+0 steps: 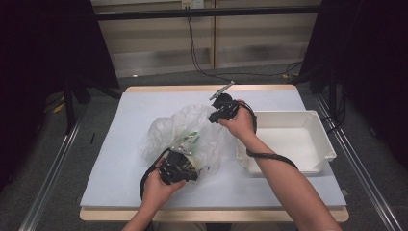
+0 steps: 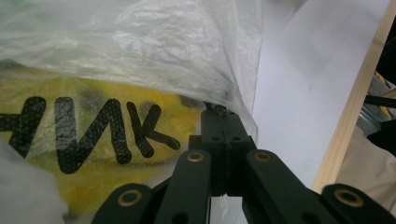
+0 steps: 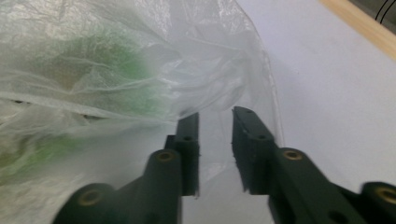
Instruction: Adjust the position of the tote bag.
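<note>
Now, from the high view, you have a clear plastic bag [image 1: 185, 134] lying crumpled in the middle of the table [image 1: 120, 144], which is covered with a pale sheet. Your left gripper [image 1: 185, 166] is at the near edge of the bag, and your right gripper [image 1: 216, 115] is at its far right corner, so both hands meet the same bag from opposite ends. Something green and white shows through the plastic. A white tray [image 1: 317, 127] stands on the table just to the right of the bag, and your right forearm passes over its near left corner.

Next, in the left gripper view, your left gripper [image 2: 219, 109] has its jaws pressed fully together, and the edge of the plastic bag [image 2: 154, 51] is pinched between their tips. Behind the plastic you can see a yellow packet [image 2: 93, 135] with big black letters, inside the bag. The pale table [image 2: 289, 93] lies to the right.

Finally, in the right gripper view, your right gripper [image 3: 215, 116] has its jaws a little apart, with a clear gap between them. A thin fold of the plastic bag [image 3: 140, 60] hangs in this gap, but the pads do not press on it. Green shapes show blurred through the plastic at the left.
</note>
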Action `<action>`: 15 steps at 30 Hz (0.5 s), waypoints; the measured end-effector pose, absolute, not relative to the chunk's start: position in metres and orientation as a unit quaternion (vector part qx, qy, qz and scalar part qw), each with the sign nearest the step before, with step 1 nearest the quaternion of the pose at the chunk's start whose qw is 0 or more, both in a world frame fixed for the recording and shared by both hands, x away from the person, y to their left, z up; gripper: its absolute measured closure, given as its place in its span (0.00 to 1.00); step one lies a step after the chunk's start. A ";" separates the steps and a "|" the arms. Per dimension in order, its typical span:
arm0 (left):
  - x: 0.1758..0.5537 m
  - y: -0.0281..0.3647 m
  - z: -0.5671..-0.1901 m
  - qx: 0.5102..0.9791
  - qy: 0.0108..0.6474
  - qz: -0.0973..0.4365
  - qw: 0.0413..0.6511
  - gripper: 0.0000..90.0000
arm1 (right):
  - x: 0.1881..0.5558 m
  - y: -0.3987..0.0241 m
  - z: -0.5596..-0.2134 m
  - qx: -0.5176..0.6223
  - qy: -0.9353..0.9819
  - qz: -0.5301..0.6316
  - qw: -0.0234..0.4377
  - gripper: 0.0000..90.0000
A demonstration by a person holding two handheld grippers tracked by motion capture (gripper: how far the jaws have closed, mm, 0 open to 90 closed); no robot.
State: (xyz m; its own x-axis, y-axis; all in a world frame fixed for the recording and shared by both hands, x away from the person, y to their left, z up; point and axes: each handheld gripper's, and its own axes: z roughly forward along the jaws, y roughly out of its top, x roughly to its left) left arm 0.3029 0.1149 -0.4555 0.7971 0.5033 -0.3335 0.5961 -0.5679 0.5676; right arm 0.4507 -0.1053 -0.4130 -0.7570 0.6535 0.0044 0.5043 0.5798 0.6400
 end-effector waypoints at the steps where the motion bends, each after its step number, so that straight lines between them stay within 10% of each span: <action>1: 0.303 0.115 -0.455 0.882 0.310 -0.066 0.350 1.00 | 0.448 -0.105 -0.411 0.326 0.881 0.321 0.121 0.75; 15: 0.304 0.110 -0.453 0.876 0.317 -0.058 0.359 1.00 | 0.412 -0.095 -0.392 0.287 0.883 0.353 0.116 0.63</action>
State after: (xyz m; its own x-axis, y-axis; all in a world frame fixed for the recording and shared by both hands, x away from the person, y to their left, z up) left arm 0.3038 0.1096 -0.4529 0.7929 0.5135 -0.3282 0.5963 -0.5424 0.5918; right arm 0.4119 -0.0953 -0.3920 -0.8084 0.5887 -0.0014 0.4257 0.5862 0.6894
